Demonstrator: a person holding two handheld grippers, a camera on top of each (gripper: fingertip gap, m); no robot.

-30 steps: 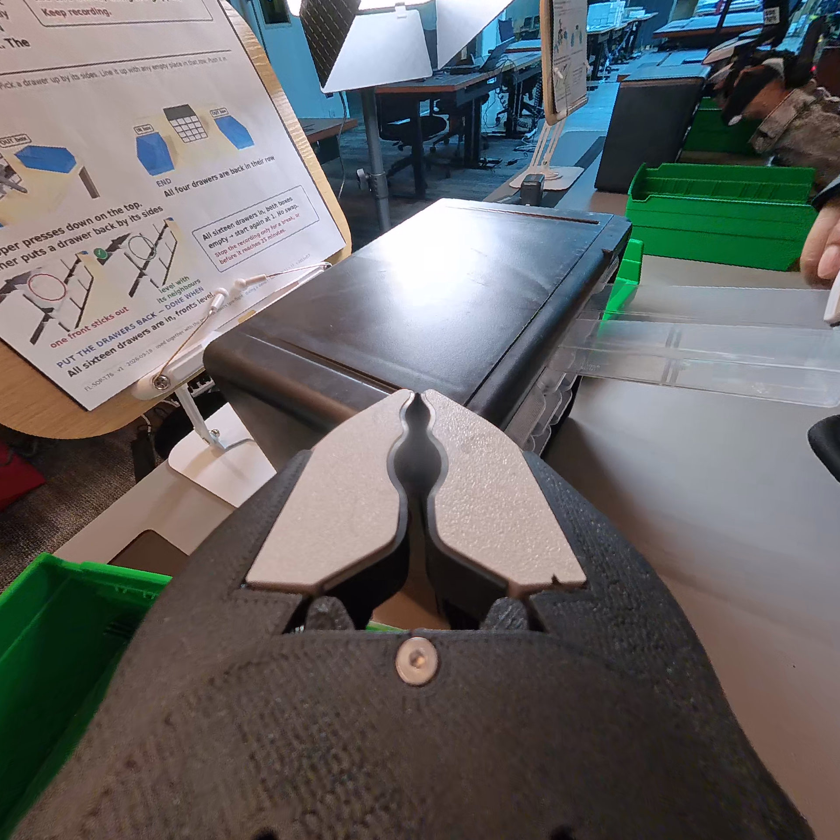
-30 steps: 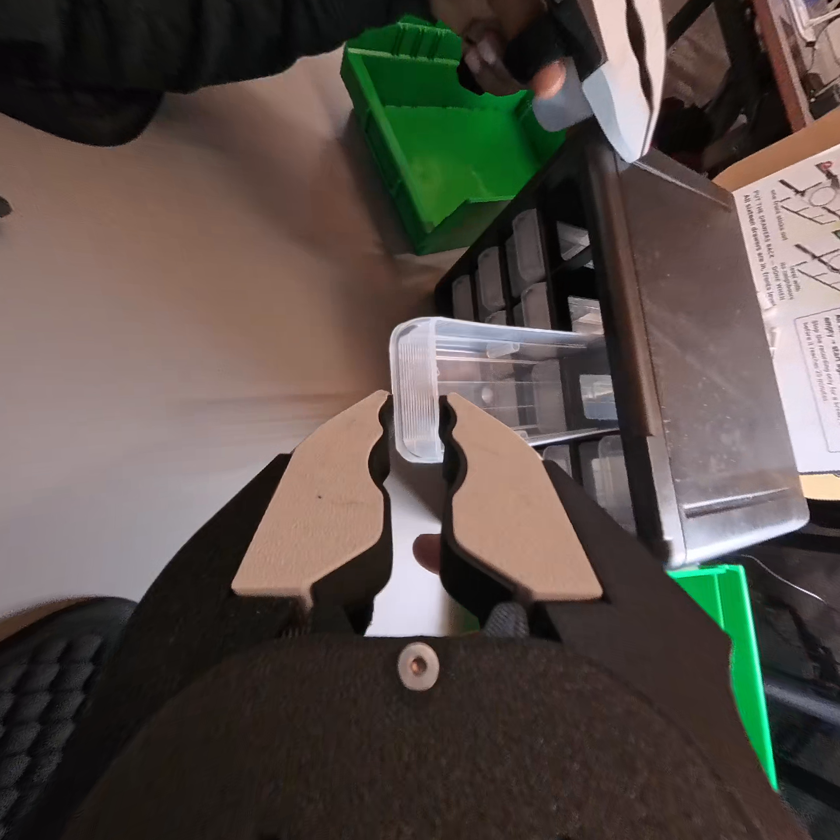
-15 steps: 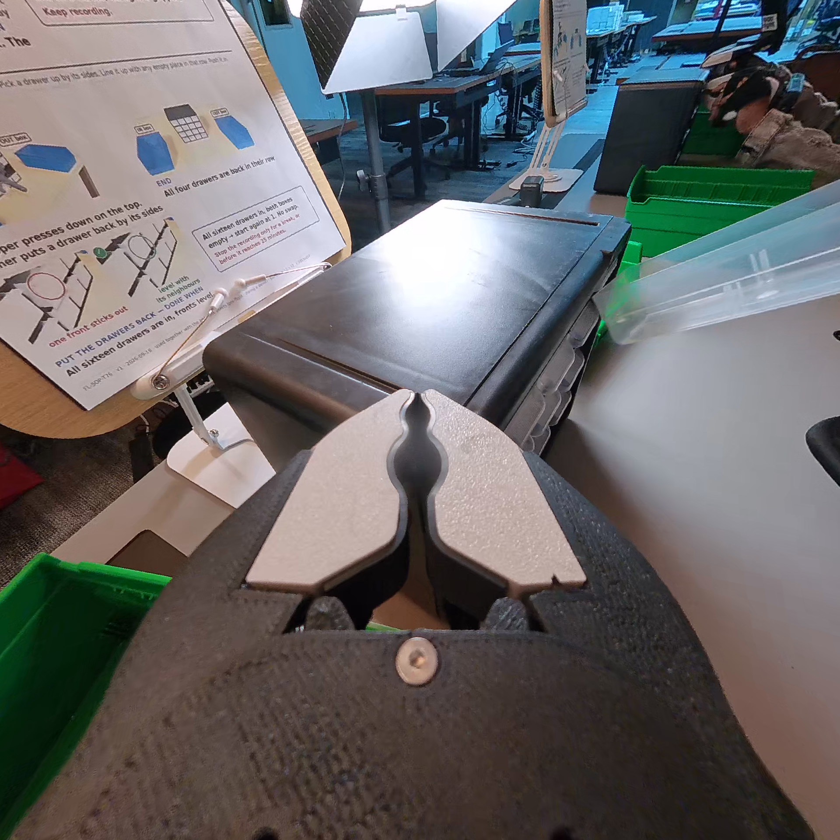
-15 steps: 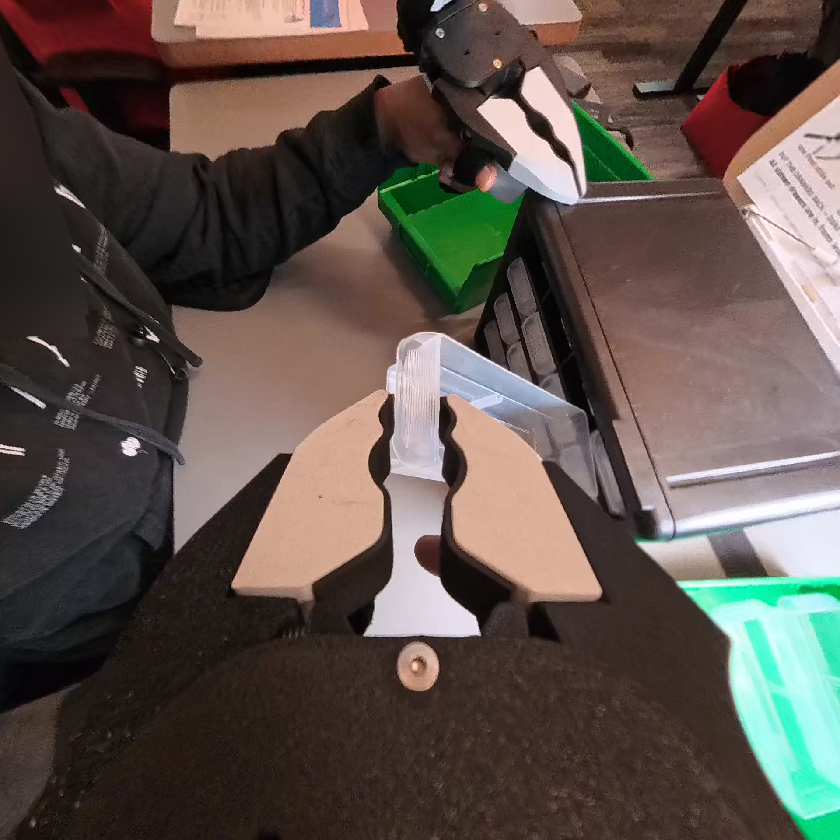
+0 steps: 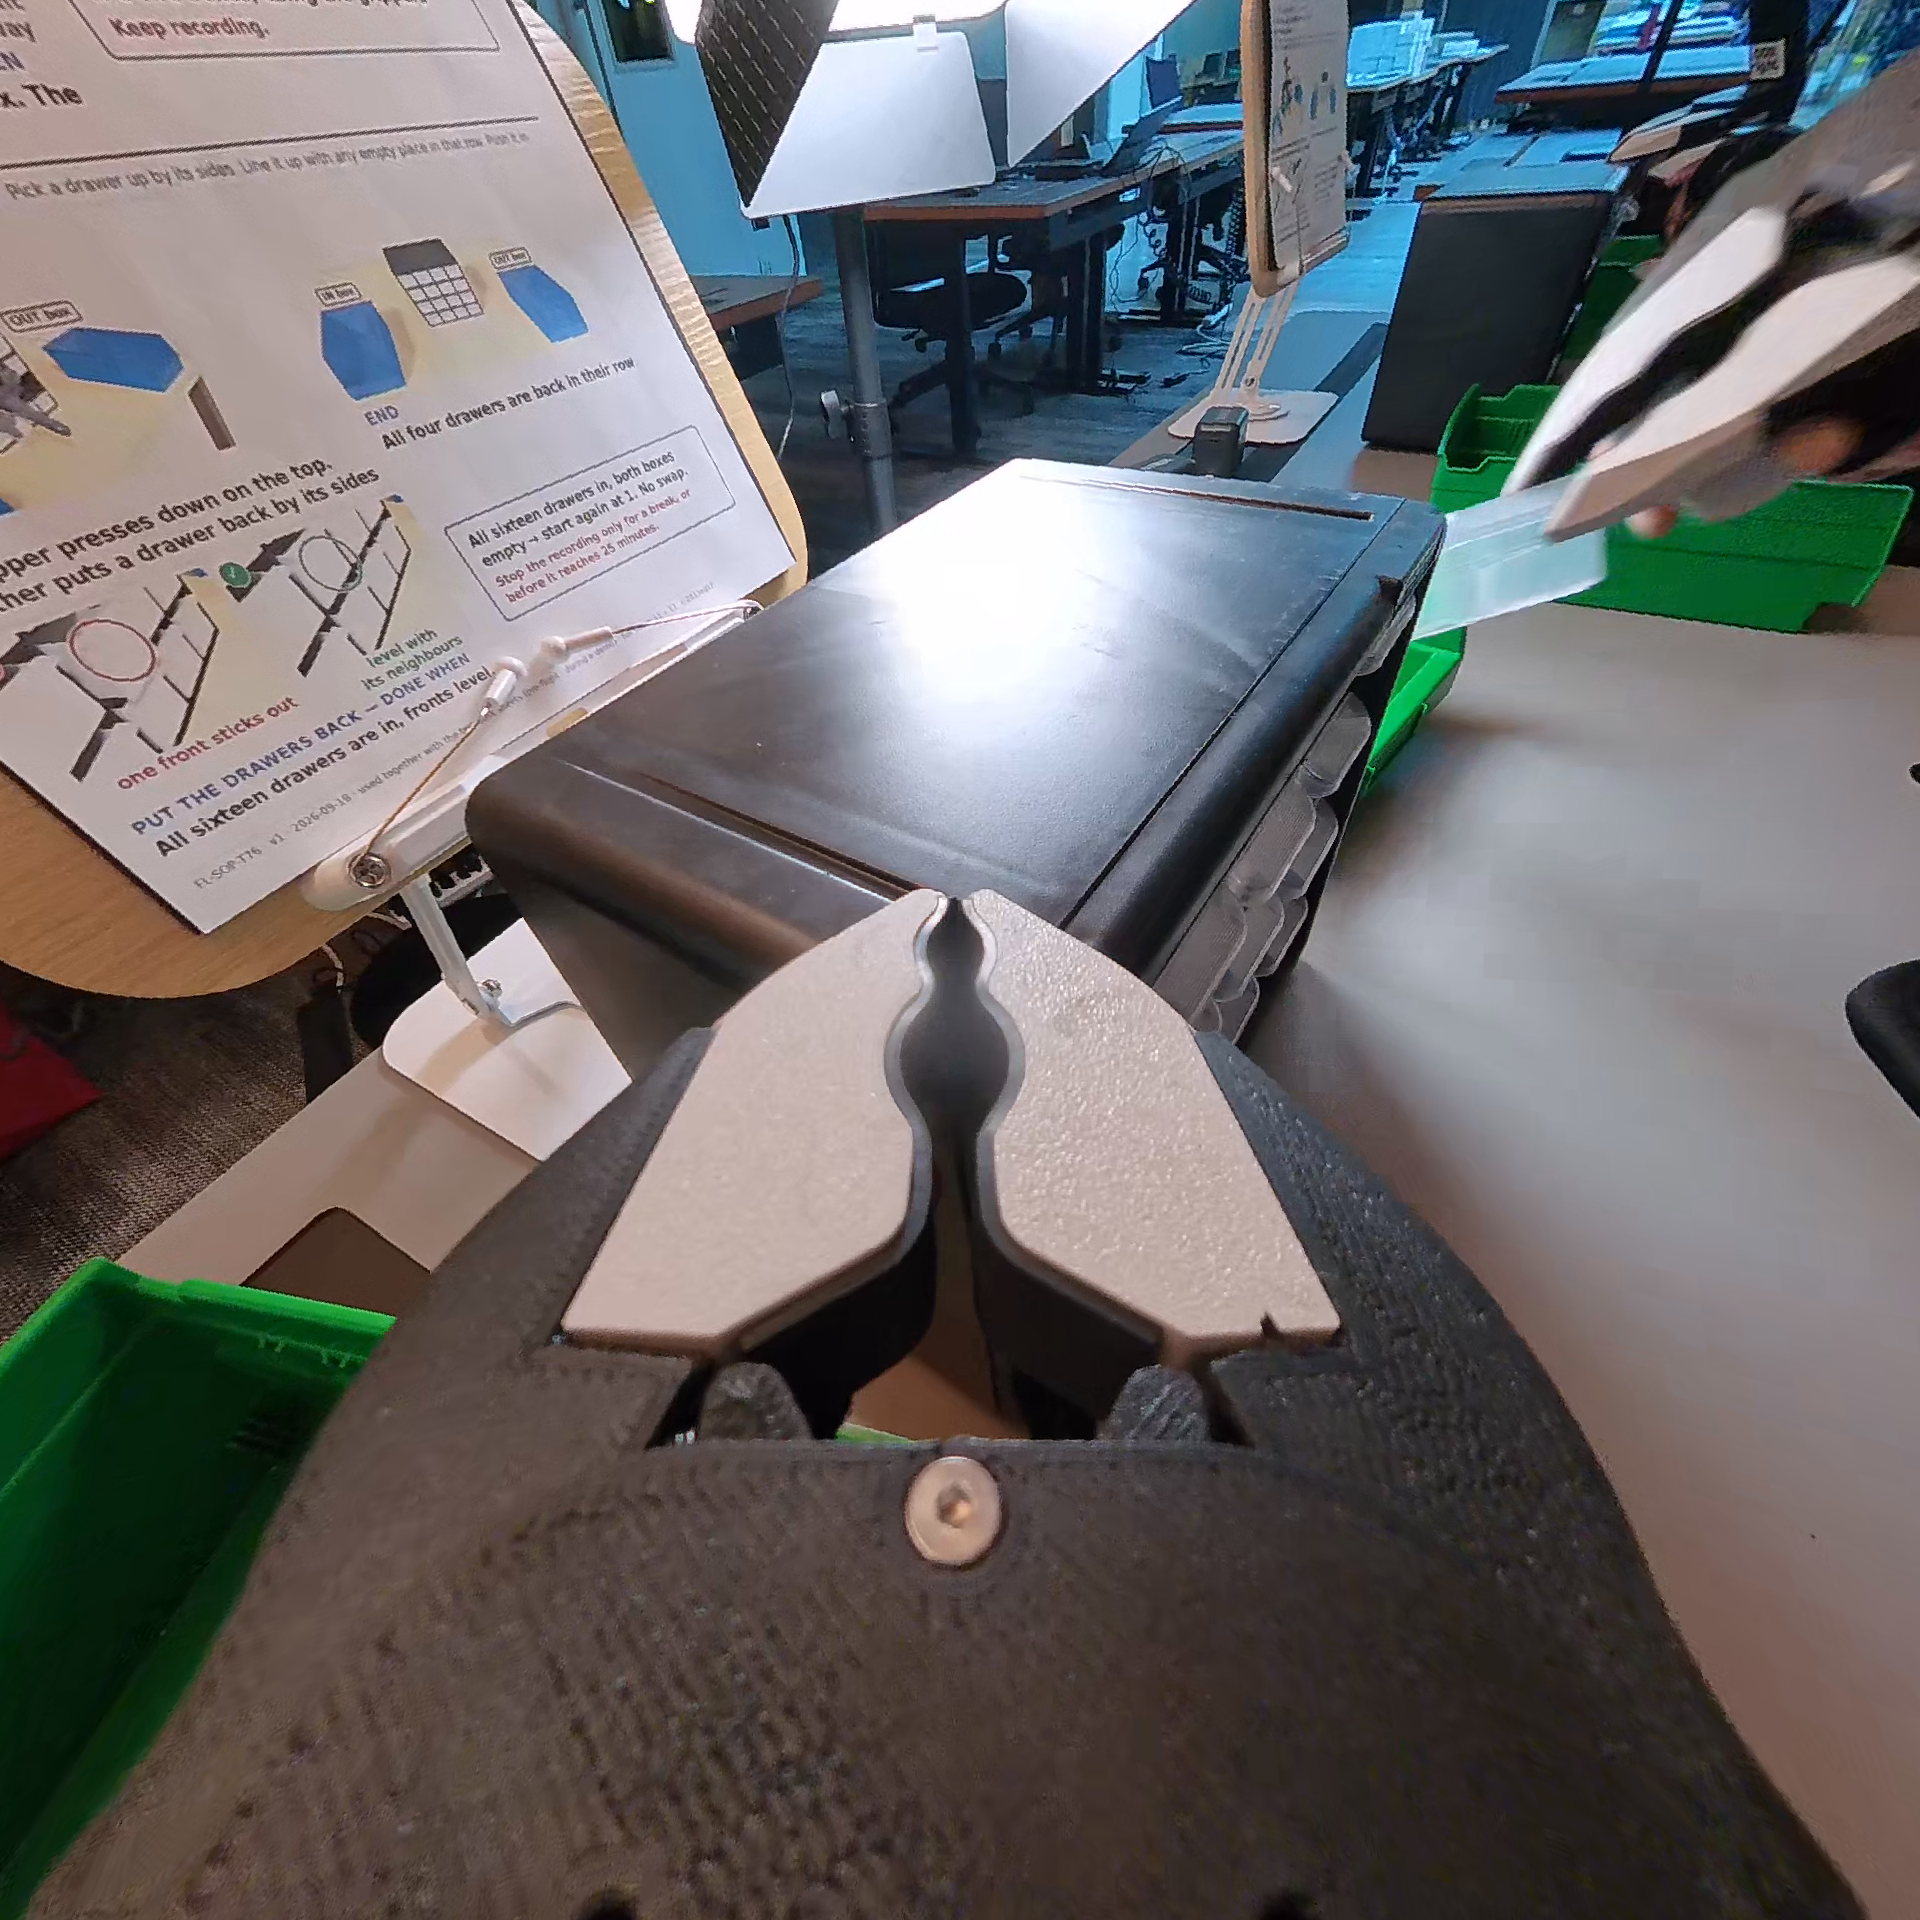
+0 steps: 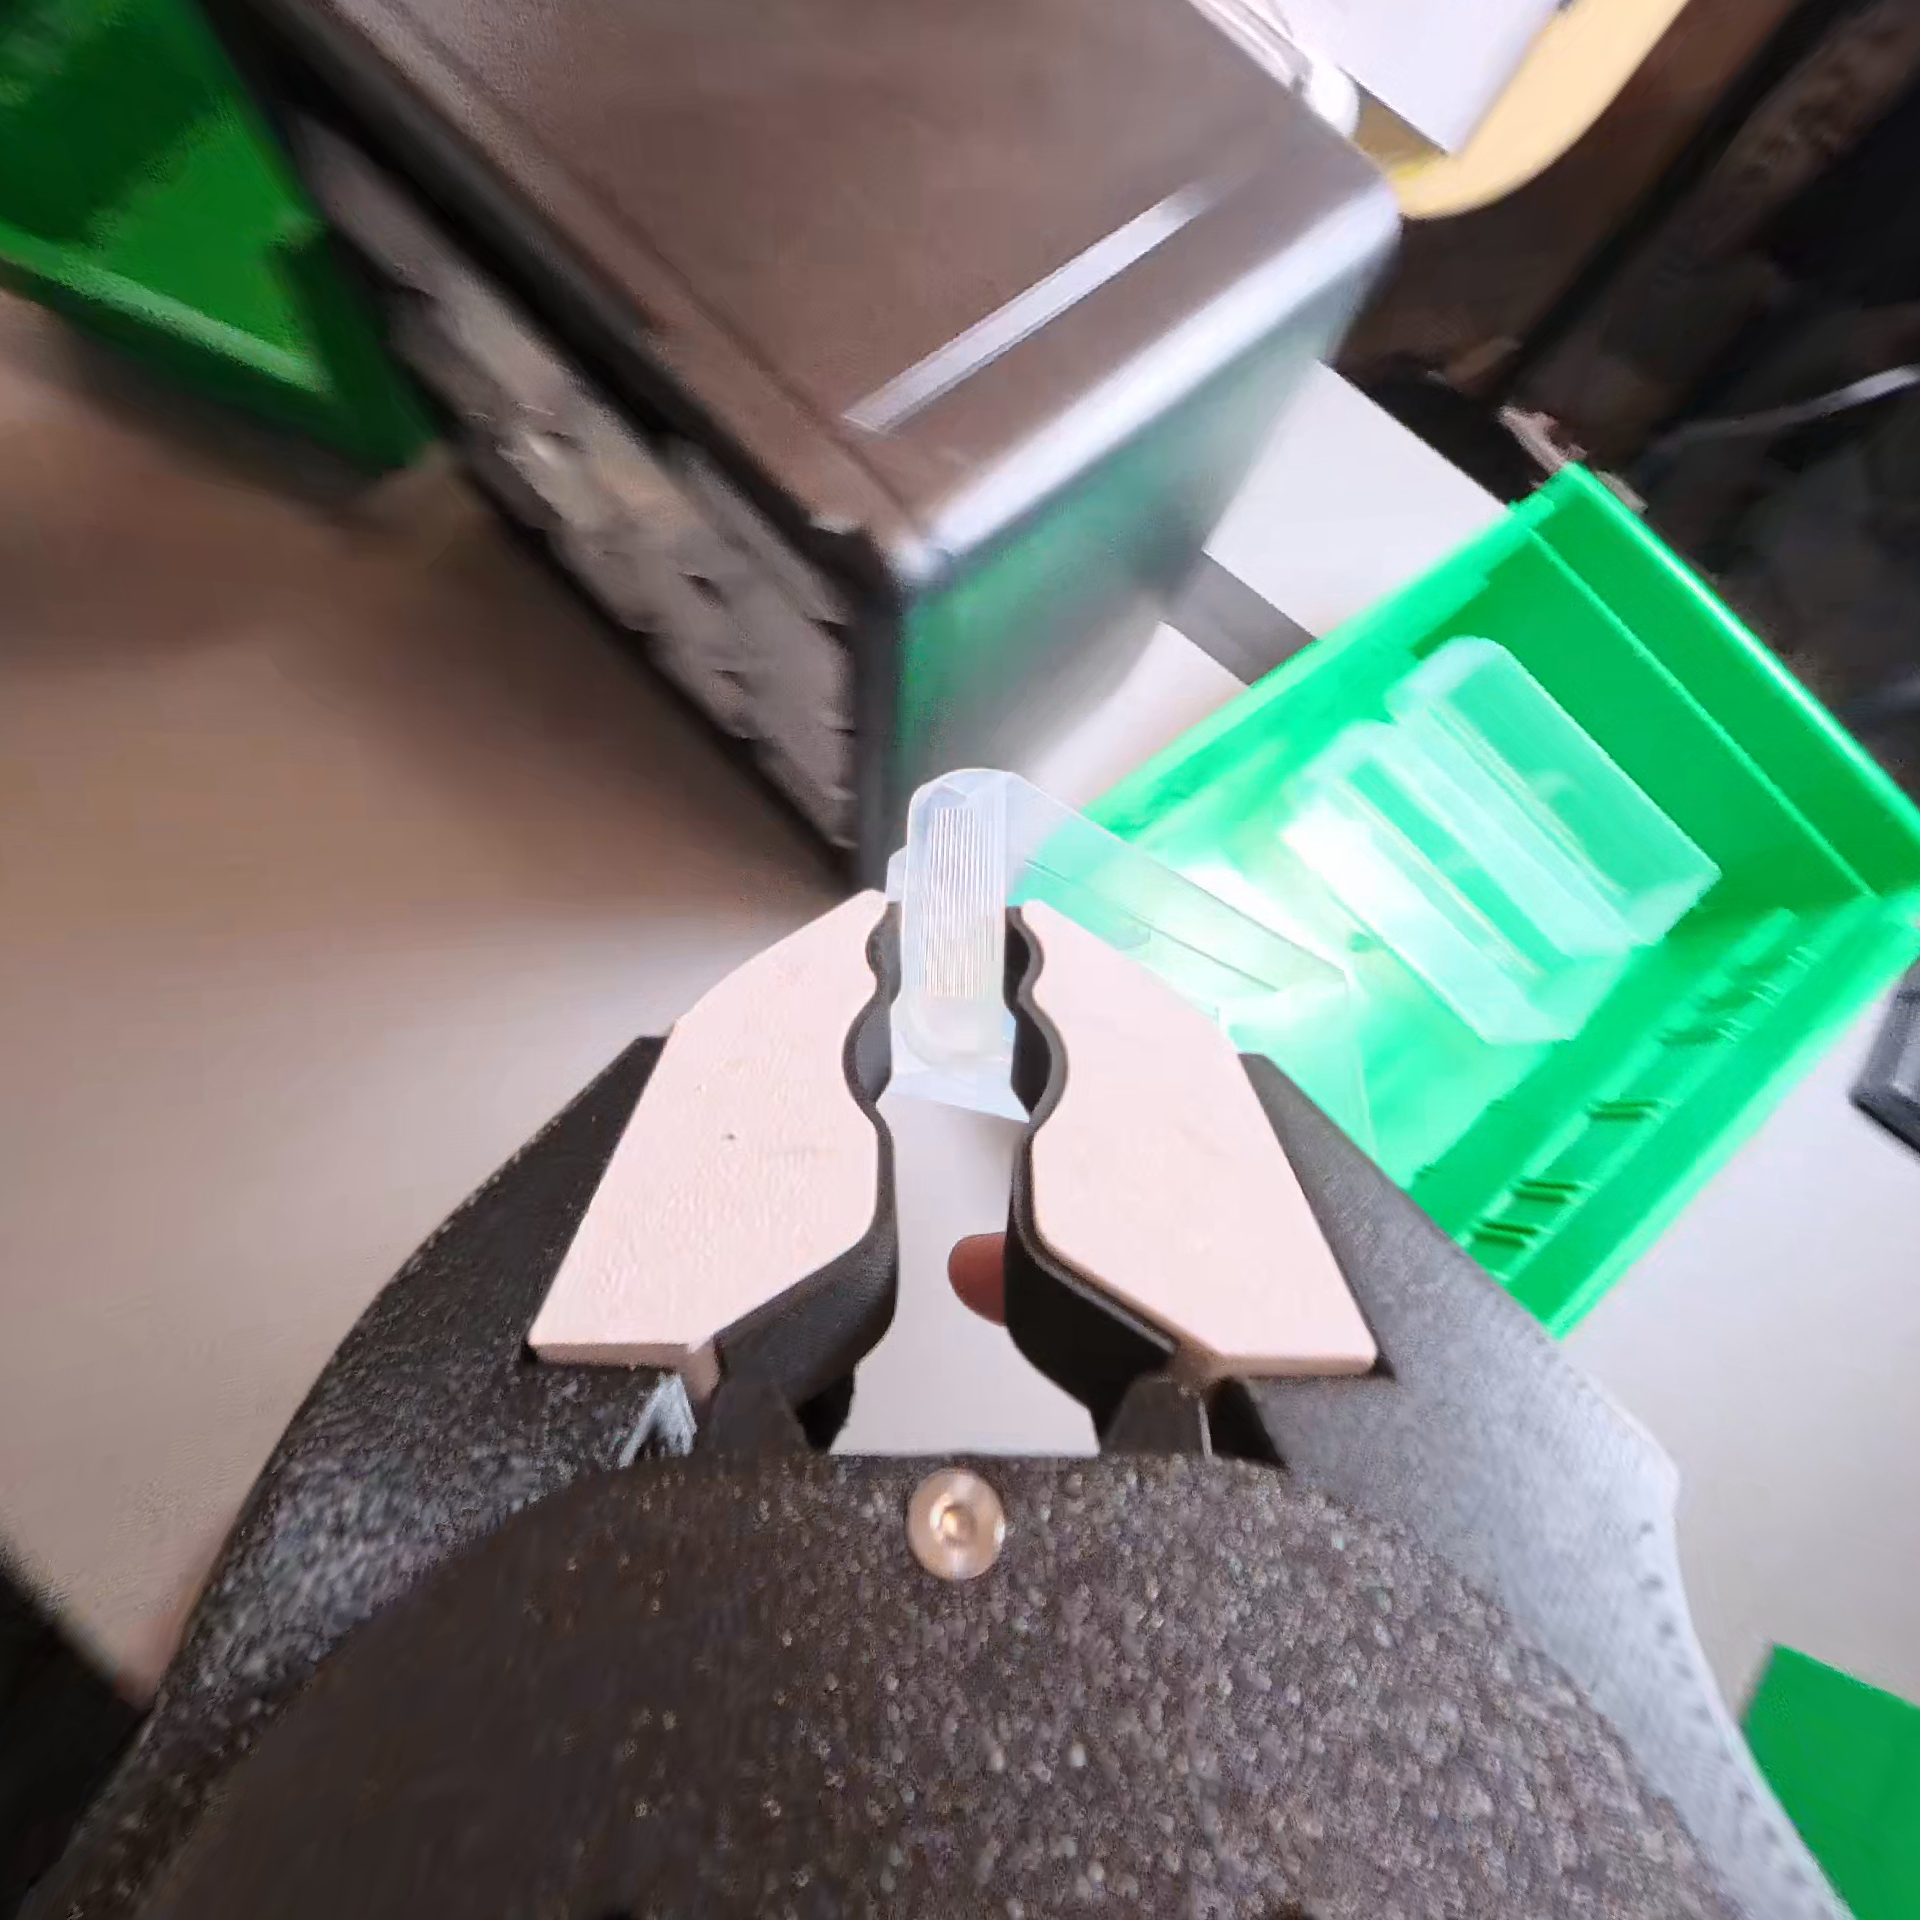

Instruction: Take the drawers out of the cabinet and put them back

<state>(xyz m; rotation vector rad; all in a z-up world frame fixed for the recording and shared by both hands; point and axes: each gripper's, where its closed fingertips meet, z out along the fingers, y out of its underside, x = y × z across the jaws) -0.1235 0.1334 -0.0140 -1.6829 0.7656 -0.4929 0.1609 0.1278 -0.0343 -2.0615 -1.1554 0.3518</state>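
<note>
The black cabinet stands on the grey table, its clear drawer fronts facing right. My left gripper is shut and empty, pressed at the cabinet's near top edge. My right gripper is shut on the handle of a clear drawer and holds it over a green bin that has other clear drawers in it. The cabinet is blurred behind. In the left wrist view the right gripper and its drawer show beyond the cabinet's far corner.
An instruction sheet on a wooden stand leans left of the cabinet. A green bin lies by my left gripper, and more green bins stand behind the cabinet. Another green bin shows blurred at the top left of the right wrist view.
My right gripper pulled the clear drawer fully out of the cabinet and swung it round the cabinet's end, over the green bin. My left gripper has not moved.
</note>
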